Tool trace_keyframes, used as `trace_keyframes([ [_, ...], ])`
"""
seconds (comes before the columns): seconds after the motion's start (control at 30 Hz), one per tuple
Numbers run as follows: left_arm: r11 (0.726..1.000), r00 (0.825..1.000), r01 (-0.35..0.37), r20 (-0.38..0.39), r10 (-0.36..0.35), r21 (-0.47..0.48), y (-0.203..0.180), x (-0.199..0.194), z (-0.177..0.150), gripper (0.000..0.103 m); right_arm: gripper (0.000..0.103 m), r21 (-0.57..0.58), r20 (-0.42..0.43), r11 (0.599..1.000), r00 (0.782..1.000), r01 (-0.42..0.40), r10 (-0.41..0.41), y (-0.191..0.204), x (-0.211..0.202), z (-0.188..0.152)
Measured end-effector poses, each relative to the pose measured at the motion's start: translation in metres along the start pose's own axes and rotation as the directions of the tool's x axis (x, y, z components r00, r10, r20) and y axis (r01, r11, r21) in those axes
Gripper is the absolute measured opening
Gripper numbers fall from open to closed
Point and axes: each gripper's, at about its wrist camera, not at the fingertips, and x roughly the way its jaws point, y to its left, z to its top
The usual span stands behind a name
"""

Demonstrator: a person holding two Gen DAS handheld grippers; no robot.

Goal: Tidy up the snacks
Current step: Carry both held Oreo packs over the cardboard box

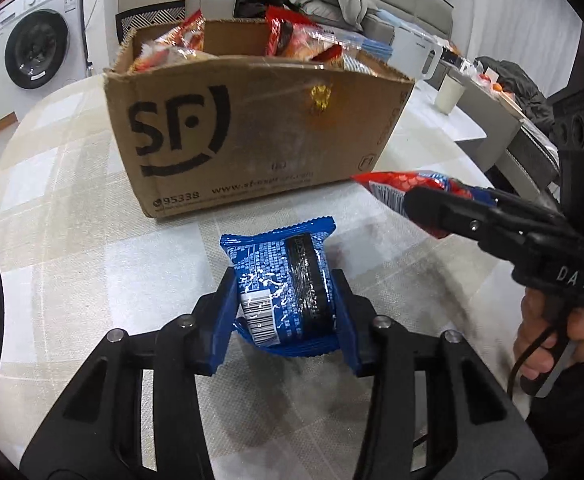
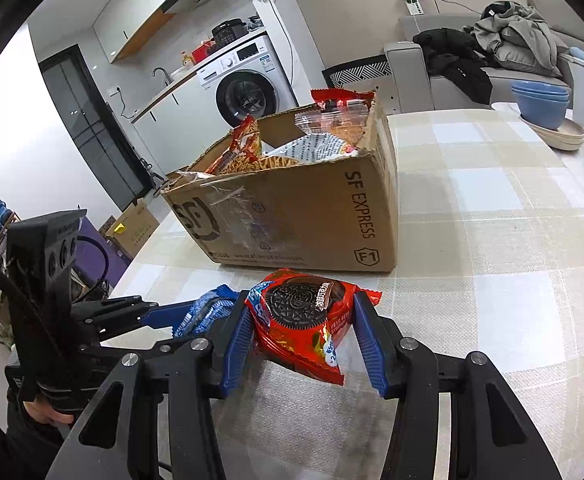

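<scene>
the cardboard box (image 1: pixel 252 128) stands on the checked tablecloth (image 1: pixel 72 240) and serves as the reference point. it is open at the top and holds several snack bags (image 2: pixel 252 152), some of which stick up above its rim.

left gripper (image 1: pixel 288 300): clenched on the blue cookie packet (image 1: pixel 280 276). both blue pads press on the packet's sides. the packet sits just in front of the box's printed long wall, on the near side, with its barcode facing up. no gap to the cloth can be made out.

right gripper (image 2: pixel 303 320): grasping the red cookie packet (image 2: pixel 303 312). the pads bear on its two edges and the printed cookie faces up. this packet sits in front of the box's near corner, apart from the wall.

seen from the right wrist, the blue cookie packet lies to the left of the red one, both on the same side of the box. a hand (image 1: pixel 551 340) grips the right tool's handle.
</scene>
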Motion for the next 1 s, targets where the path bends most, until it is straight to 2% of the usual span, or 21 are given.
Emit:
trace_keyframes([
  [0.23, 1.0, 0.997, 0.024, 0.07, -0.023, -0.018, 0.002, -0.026, 0.006, 0.041, 0.05, -0.011, 0.018, 1.0, 1.0, -0.007, 0.008, 0.005, -0.005, 0.002],
  [0.43, 0.999, 0.988, 0.032, 0.15, -0.025, -0.044, 0.013, -0.064, 0.011, 0.041, 0.05, -0.029, 0.051, 0.999, 0.999, -0.018, 0.019, 0.011, -0.015, 0.007],
  [0.73, 0.997, 0.975, 0.008, 0.221, 0.009, -0.073, 0.028, -0.106, 0.03, 0.041, 0.05, -0.066, 0.109, 0.997, 0.993, -0.033, 0.04, 0.024, -0.028, 0.024],
  [1.0, 0.997, 0.966, -0.021, 0.257, 0.04, -0.075, 0.028, -0.122, 0.048, 0.041, 0.05, -0.1, 0.144, 0.995, 0.989, -0.028, 0.043, 0.035, -0.033, 0.044],
])
